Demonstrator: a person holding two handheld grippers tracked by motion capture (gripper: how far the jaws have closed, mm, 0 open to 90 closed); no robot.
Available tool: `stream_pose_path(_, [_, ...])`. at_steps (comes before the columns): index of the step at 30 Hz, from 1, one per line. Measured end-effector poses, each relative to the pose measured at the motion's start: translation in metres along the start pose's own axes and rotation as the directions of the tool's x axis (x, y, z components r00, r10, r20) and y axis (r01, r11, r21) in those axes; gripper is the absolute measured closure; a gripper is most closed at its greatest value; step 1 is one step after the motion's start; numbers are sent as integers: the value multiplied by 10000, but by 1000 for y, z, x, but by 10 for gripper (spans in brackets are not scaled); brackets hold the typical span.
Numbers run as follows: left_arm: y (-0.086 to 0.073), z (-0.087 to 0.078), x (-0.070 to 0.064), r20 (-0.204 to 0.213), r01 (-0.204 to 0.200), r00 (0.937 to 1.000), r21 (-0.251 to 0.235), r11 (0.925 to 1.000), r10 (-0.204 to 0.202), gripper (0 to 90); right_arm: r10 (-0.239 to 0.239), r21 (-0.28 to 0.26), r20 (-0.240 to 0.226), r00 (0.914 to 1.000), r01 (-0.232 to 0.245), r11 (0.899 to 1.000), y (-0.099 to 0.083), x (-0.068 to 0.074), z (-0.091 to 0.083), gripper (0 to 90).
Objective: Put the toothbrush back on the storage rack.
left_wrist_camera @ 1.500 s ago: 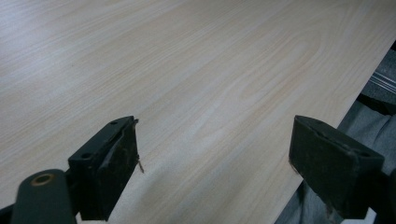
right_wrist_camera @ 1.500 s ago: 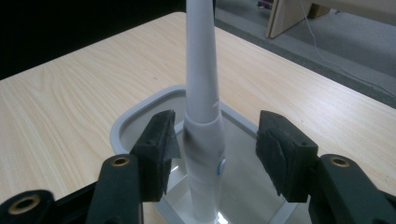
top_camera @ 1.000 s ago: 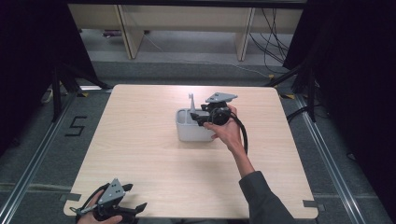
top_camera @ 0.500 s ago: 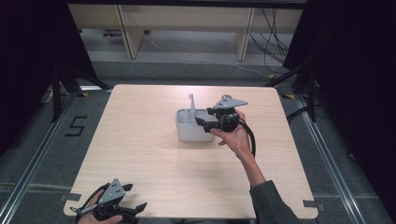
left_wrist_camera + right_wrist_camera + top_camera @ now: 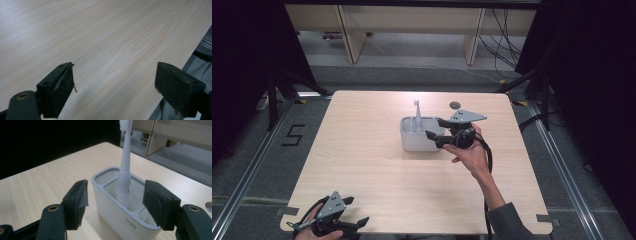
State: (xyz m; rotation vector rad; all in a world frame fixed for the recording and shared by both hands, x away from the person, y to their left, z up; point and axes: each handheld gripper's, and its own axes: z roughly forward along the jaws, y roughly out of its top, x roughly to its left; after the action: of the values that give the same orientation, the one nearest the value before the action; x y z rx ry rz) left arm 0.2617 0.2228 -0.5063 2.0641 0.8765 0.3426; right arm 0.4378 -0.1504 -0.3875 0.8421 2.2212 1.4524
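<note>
Right gripper view: right gripper (image 5: 115, 202), jaws spread, faces the white plastic toothbrush (image 5: 124, 170) upright in the white 3-compartment holder (image 5: 130, 220). Light, stiff, likely slippery; pinch its thick lower handle. Left gripper (image 5: 115, 82) spread, idle.

- Your table (image 5: 377, 170) is pale wood-grain laminate, bare across its near half.
- A small dark round disc (image 5: 455, 105) sits near the table's far edge (what it is cannot be made out).
- On the grey floor to your left is a marked number 5 (image 5: 293, 135).
- Beyond the table stand light wooden shelf legs (image 5: 346, 32), with cables (image 5: 507, 30) trailing at the right.
</note>
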Motion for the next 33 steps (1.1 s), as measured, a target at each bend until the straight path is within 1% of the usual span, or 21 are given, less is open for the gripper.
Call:
stream_pose_path(1, [0, 0, 0, -8, -8, 10000, 3, 10000, 8, 150, 279, 34, -80, 9996, -279, 9996, -1, 2, -2, 371])
stream_pose_path(2, [0, 0, 0, -46, -72, 10000, 7, 10000, 72, 150, 68, 48, -18, 10000, -68, 10000, -2, 2, -4, 371])
stream_pose_path(5, [0, 0, 0, -34, -58, 10000, -74, 10000, 58, 150, 24, 134, -19, 10000, -24, 9999, -5, 3, -9, 369])
stream_pose_path(7, [0, 0, -1, 46, 37, 10000, -159, 9999, -37, 150, 103, 76, -58, 9999, -103, 9999, -6, 4, -9, 369])
stream_pose_path(8, [0, -1, 0, 19, -28, 10000, -87, 10000, 28, 150, 374, 176, -7, 9993, -374, 9991, -6, 5, -12, 369])
stream_pose_path(10, [0, -1, 0, 27, 37, 10000, -80, 10000, -37, 150, -63, 46, 16, 10000, 63, 10000, -8, 3, -13, 369])
stream_pose_path(11, [0, 0, -1, 32, 44, 10000, -82, 10000, -43, 150, 130, 70, -63, 9999, -129, 9999, -10, 3, -14, 369])
stream_pose_path(14, [1, -2, 2, 32, -397, 9992, 144, 9991, 397, 150, 95, 191, 34, 9999, -96, 9998, -12, 2, -18, 369])
stream_pose_path(16, [1, -3, 2, 3, -359, 9994, 94, 9993, 359, 150, 146, 188, 80, 9999, -148, 9997, -13, 3, -19, 370])
stream_pose_path(17, [1, -1, 0, -17, -135, 9999, -95, 9999, 135, 150, 102, 222, 54, 9999, -103, 9997, -14, 2, -19, 369])
stream_pose_path(18, [1, -2, 0, -20, -174, 9998, -62, 9998, 174, 150, 16, 139, 204, 9998, -19, 9999, -15, 2, -20, 369])
stream_pose_path(19, [1, -3, 1, -2, -314, 9995, 105, 9995, 314, 150, 37, 99, 49, 10000, -38, 9999, -16, 2, -20, 368])
stream_pose_path(20, [1, -3, 3, -40, -520, 9986, 200, 9984, 521, 150, 304, 171, 6, 9995, -304, 9994, -16, 4, -21, 368])
stream_pose_path(21, [1, -3, 2, -61, -419, 9991, 97, 9991, 420, 150, 118, 159, 92, 9999, -119, 9998, -16, 3, -22, 367])
stream_pose_path(23, [1, -3, 1, 30, -324, 9995, 133, 9994, 324, 150, 360, 253, 56, 9993, -362, 9990, -17, 5, -24, 366])
stream_pose_path(24, [1, -3, 1, 34, -356, 9994, 125, 9993, 355, 150, 137, 234, 11, 9999, -138, 9996, -17, 4, -25, 365])
stream_pose_path(26, [2, -3, 5, -89, -794, 9968, 112, 9968, 795, 150, -62, 111, 31, 10000, 62, 9999, -17, 4, -26, 362])
stream_pose_path(30, [2, -3, 4, -58, -714, 9974, 98, 9974, 714, 150, 235, 214, 47, 9997, -236, 9995, -20, 6, -29, 340])
stream_pose_path(31, [2, -3, 3, -25, -489, 9988, 69, 9988, 489, 150, 367, 226, 92, 9993, -369, 9991, -21, 7, -30, 338])
stream_pose_path(32, [1, -3, 1, 33, -302, 9995, 66, 9995, 301, 150, 51, 239, 198, 9998, -55, 9997, -21, 5, -32, 338])
stream_pose_path(33, [1, -4, 1, -19, -284, 9996, 57, 9996, 284, 150, 296, 279, 137, 9995, -299, 9992, -22, 7, -33, 338])
